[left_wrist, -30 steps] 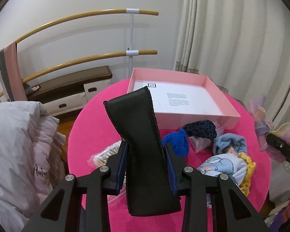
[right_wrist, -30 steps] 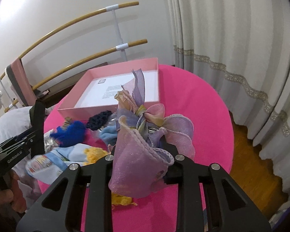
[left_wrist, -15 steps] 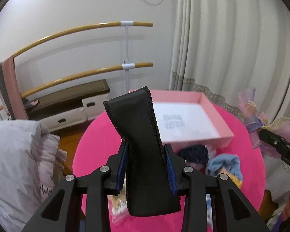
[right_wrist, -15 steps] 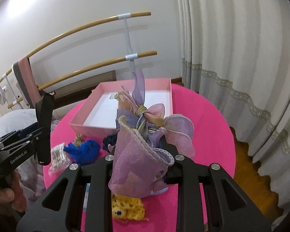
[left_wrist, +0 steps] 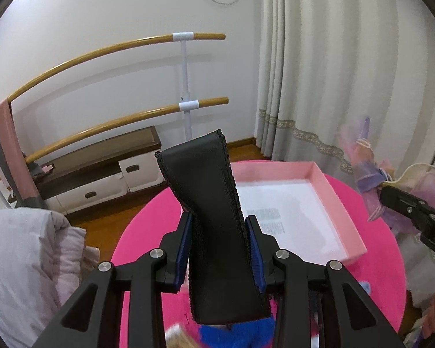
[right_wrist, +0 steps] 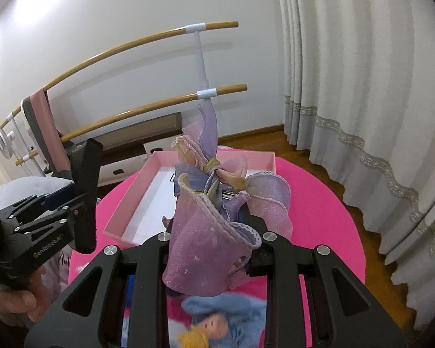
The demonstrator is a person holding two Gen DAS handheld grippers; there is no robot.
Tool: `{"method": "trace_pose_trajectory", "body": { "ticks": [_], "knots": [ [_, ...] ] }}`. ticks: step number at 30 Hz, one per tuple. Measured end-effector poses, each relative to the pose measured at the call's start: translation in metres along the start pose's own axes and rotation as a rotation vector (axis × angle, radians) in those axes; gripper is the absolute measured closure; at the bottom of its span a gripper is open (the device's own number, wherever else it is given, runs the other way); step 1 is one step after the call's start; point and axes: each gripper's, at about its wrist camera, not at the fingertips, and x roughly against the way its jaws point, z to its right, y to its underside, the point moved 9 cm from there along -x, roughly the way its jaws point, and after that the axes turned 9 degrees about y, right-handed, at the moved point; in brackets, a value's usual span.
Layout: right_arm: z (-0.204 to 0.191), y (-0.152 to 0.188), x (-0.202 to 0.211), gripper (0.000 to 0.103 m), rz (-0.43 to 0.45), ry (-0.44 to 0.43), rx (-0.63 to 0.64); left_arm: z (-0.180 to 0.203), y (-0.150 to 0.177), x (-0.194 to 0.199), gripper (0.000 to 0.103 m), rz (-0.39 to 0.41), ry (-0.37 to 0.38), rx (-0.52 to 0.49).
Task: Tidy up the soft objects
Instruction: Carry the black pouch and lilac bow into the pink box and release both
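Observation:
My left gripper (left_wrist: 219, 249) is shut on a folded black fabric band (left_wrist: 211, 208) that stands upright, held above the round pink table (left_wrist: 148, 226). My right gripper (right_wrist: 214, 237) is shut on a purple and pink ribbon bow (right_wrist: 214, 203). The open pink box (left_wrist: 330, 194) with a white bottom lies ahead of both; it also shows in the right wrist view (right_wrist: 136, 197). The bow shows at the right in the left wrist view (left_wrist: 371, 174). The left gripper with the band shows at the left in the right wrist view (right_wrist: 84, 191).
A blue knitted item (left_wrist: 235, 335) lies below the left gripper. A blue doll with yellow hair (right_wrist: 217, 324) lies below the right gripper. A pale quilt (left_wrist: 23, 261) is at the left, a ballet barre (left_wrist: 185, 98) and low cabinet (left_wrist: 101, 174) behind, curtains (right_wrist: 362, 87) at the right.
Both grippers have risen and tilted up with their loads. The box and table sit lower in both views, and the loose soft items have slid to the bottom edge.

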Motion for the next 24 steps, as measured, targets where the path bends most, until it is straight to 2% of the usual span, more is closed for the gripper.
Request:
{"method": "trace_pose_trajectory", "body": {
  "ticks": [8,14,22,24],
  "knots": [
    [0.001,-0.019,-0.055,0.079,-0.066,0.003,-0.003,0.012,-0.049,-0.075,0.070,-0.035,-0.013,-0.009],
    [0.002,-0.026,-0.093,0.079,-0.126,0.005,0.001,0.005,-0.073,-0.134,0.070,-0.080,-0.010,0.003],
    [0.001,-0.020,-0.145,0.079,-0.221,0.003,-0.001,-0.010,-0.103,-0.215,0.070,-0.157,0.007,0.002],
    [0.001,-0.016,-0.153,0.079,-0.239,0.004,-0.003,-0.011,-0.108,-0.233,0.067,-0.177,0.006,-0.006]
  ]
}}
